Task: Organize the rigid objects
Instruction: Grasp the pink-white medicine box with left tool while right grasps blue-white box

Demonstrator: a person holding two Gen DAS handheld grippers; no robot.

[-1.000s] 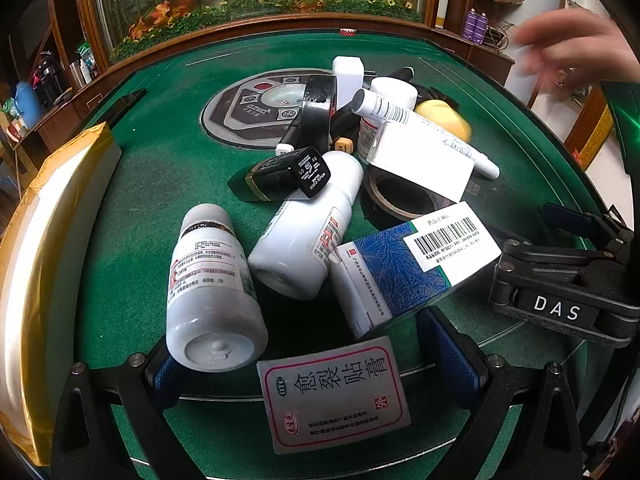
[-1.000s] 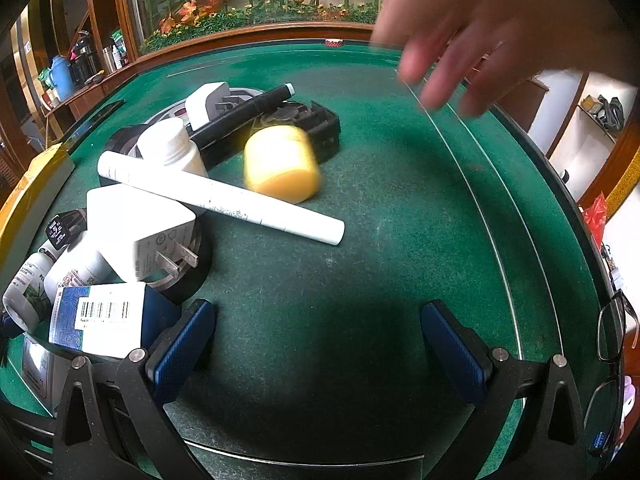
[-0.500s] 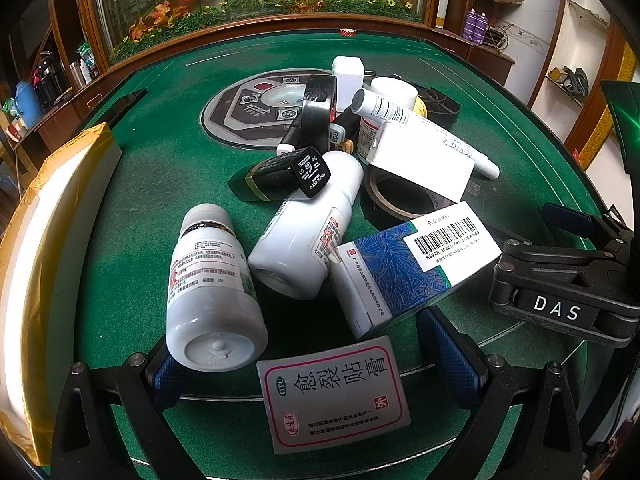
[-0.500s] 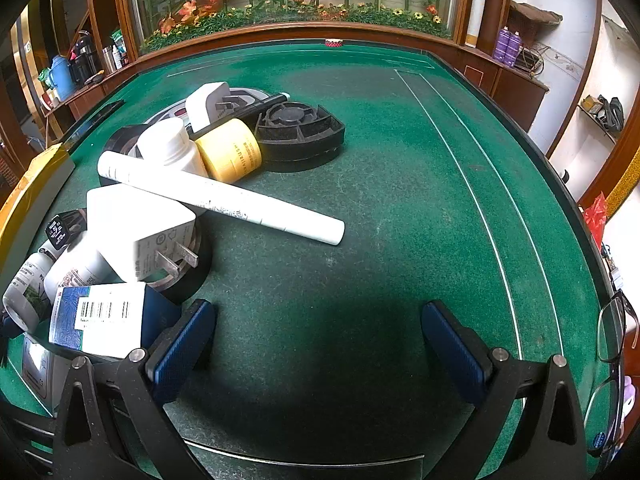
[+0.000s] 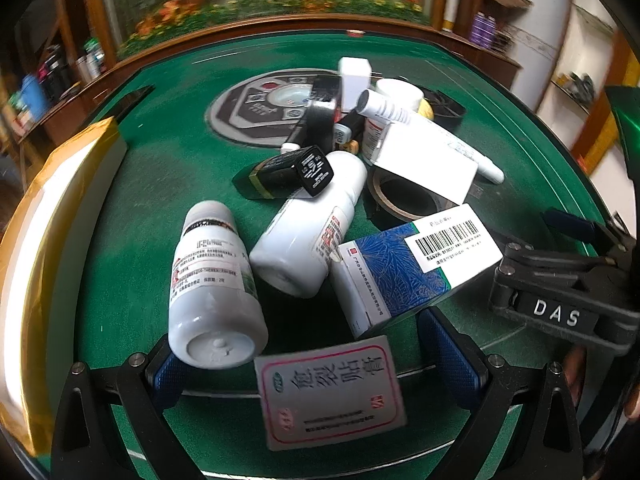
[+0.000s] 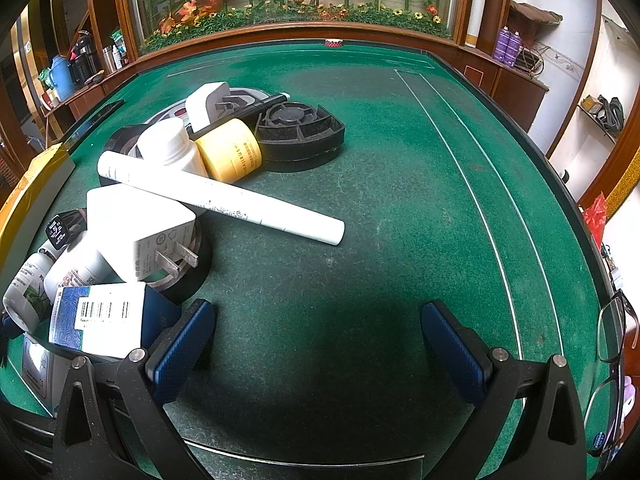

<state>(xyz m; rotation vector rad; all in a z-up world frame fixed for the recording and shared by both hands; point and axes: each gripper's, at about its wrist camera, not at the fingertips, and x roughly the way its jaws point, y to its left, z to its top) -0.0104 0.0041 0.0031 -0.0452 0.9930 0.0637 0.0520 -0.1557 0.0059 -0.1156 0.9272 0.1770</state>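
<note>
Bottles, boxes & tape rolls sit heaped on the green felt table (image 6: 400, 184), toward its left side. Left gripper (image 5: 316, 364) is spread wide w/ nothing clamped; a grey-white pill bottle (image 5: 212, 292) lies by its left finger, a pink-bordered packet (image 5: 332, 392) betw. the fingers, a blue carton (image 5: 412, 268) leaning by the right one. Right gripper (image 6: 316, 344) is also spread wide over bare felt nr the front edge, empty. White tube (image 6: 224, 196) lies across a white charger (image 6: 140, 228); yellow jar (image 6: 230, 154) touches a black round tray (image 6: 300, 136).
</note>
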